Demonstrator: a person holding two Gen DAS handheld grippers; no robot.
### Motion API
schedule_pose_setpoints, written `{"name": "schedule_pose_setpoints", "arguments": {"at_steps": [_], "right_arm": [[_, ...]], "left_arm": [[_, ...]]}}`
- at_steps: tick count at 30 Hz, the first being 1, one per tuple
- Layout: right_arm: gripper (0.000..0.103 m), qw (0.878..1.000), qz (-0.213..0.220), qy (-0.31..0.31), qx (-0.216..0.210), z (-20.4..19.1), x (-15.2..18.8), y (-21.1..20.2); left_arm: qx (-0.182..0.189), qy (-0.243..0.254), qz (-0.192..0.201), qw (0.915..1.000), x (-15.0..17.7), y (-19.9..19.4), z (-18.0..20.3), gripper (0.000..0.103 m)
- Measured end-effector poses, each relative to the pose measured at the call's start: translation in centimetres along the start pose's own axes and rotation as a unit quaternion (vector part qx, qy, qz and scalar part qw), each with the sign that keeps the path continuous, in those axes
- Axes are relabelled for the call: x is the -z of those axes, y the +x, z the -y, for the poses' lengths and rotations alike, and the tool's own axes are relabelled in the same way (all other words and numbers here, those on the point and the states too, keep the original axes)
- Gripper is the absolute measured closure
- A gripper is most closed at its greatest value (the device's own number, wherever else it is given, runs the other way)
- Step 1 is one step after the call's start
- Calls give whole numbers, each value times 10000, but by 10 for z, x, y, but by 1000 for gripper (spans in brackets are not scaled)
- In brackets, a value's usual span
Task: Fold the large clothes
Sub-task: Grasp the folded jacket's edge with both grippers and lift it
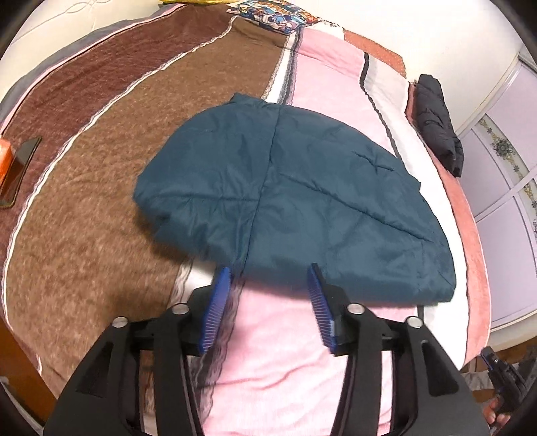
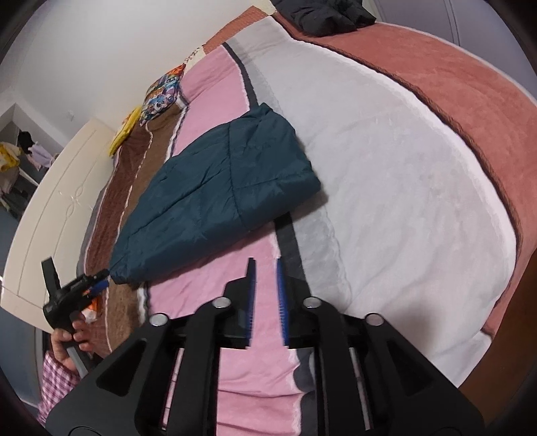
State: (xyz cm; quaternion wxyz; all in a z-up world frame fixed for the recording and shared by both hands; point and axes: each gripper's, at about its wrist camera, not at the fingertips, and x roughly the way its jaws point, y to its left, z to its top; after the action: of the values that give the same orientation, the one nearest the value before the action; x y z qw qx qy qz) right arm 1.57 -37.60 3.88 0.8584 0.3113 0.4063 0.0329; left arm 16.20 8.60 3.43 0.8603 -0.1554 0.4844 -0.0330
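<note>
A dark teal padded jacket (image 1: 288,194) lies folded flat on the bed; it also shows in the right wrist view (image 2: 218,194). My left gripper (image 1: 270,271) is open and empty, its blue fingertips just short of the jacket's near edge. In the right wrist view the left gripper (image 2: 100,280) sits at the jacket's lower left corner. My right gripper (image 2: 266,265) has its jaws close together with a narrow gap, holding nothing, above the pink blanket a short way below the jacket. It shows at the far right edge of the left wrist view (image 1: 503,372).
The bed (image 1: 100,208) has a striped brown, pink, white and salmon blanket. A folded black jacket (image 1: 436,124) lies near the far right edge. A phone (image 1: 18,167) lies at the left. A colourful cushion (image 1: 275,15) sits at the head. A wardrobe (image 1: 510,201) stands to the right.
</note>
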Motion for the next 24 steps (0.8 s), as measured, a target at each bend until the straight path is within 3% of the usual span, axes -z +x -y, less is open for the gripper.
{"name": "schedule_pose_setpoints", "arguments": {"at_steps": [4,13,16,21,24], "right_arm": [[76,9999,-72,141,-27,3,2,5],[52,9948,-274,963,-206,33,-7,35],[44,9906,-277,1307,-308,45,-12,47],[41,9811,-482,1765,-637,49,-22,74],[31,9785,-472,1852,-771,43,-34,90]], "left_arm": [[120,-140,-63,9998,12,-9,-11,44],[524,-764,-263,9954,18,-6,-39,43],[653,-935,-270,9931,17,1,-46,30],[947,-1380,-391,9851,10,19,-58,29],[1137,-1796,-442,9761,4,31,-69,26]]}}
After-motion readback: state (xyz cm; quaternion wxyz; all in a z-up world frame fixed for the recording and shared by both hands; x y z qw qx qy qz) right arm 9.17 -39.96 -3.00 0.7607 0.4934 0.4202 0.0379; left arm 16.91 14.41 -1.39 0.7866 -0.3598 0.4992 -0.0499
